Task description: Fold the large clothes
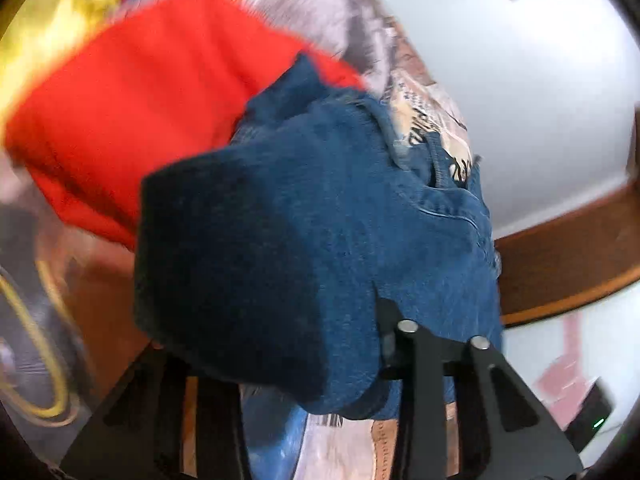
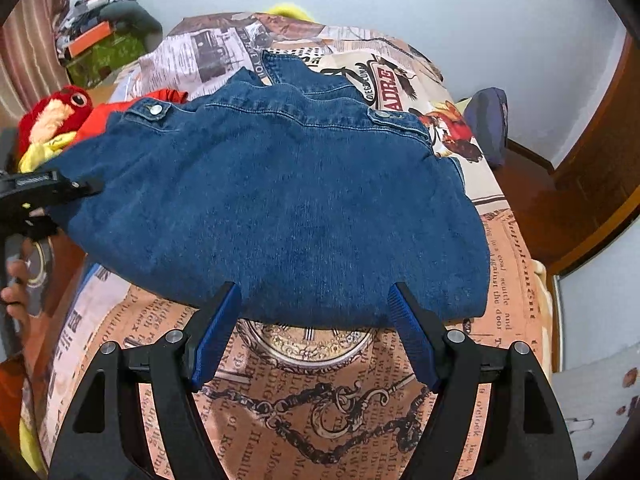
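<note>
Blue-padded fingers [image 2: 216, 336] of the right hand-held gripper [image 2: 316, 332] stand apart at the denim jacket's [image 2: 272, 200] near hem; the left hand-held gripper [image 2: 76, 190] clamps its left edge; the jacket lies across the printed bedspread [image 2: 320, 408].

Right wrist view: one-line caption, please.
Open right gripper poised at the denim jacket's near hem on a newspaper-print bedspread.

Left gripper [image 2: 86, 190] clamped, right gripper [image 2: 316, 332] spread
</note>
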The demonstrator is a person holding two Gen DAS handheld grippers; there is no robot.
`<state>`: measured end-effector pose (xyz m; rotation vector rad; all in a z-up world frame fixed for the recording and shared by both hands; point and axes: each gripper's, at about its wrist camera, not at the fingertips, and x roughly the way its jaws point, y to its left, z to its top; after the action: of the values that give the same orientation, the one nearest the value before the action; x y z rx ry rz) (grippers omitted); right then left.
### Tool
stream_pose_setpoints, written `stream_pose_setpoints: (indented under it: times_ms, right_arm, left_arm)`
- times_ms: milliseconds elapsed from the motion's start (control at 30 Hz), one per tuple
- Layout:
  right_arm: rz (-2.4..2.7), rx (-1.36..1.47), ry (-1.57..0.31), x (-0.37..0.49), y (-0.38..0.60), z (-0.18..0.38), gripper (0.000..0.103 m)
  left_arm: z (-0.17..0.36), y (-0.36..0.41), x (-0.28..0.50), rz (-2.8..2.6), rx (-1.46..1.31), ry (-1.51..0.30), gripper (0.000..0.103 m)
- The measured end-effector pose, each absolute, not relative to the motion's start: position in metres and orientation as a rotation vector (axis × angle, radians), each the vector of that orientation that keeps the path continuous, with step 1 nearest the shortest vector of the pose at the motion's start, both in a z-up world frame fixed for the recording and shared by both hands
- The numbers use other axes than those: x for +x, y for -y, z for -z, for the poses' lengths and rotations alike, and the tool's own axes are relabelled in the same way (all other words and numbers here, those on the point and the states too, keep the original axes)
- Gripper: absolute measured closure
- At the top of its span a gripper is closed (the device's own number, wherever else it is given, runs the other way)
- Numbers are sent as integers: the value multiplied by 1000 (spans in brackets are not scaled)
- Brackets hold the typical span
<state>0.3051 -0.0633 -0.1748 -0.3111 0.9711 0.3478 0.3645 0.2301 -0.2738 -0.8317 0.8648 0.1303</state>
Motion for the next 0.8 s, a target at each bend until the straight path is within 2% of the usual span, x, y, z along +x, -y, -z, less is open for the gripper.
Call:
stream_pose_setpoints:
  times_ms: [67, 400, 500, 800]
  right_arm:
    - [-346, -328, -973, 304, 59, 171, 30]
    - [-422, -353, -886, 286, 16, 120, 30]
    - [-478, -319, -900, 286, -9, 124, 20]
    - [-571, -405, -1037, 274, -75, 205, 20]
  left_arm:
    - [247, -216, 360, -138, -744, -825, 79]
    - [130, -196, 312, -65, -600, -574, 82]
    - [117, -207, 291, -101, -554, -542, 82]
    - [139, -205, 288, -172, -447, -621, 82]
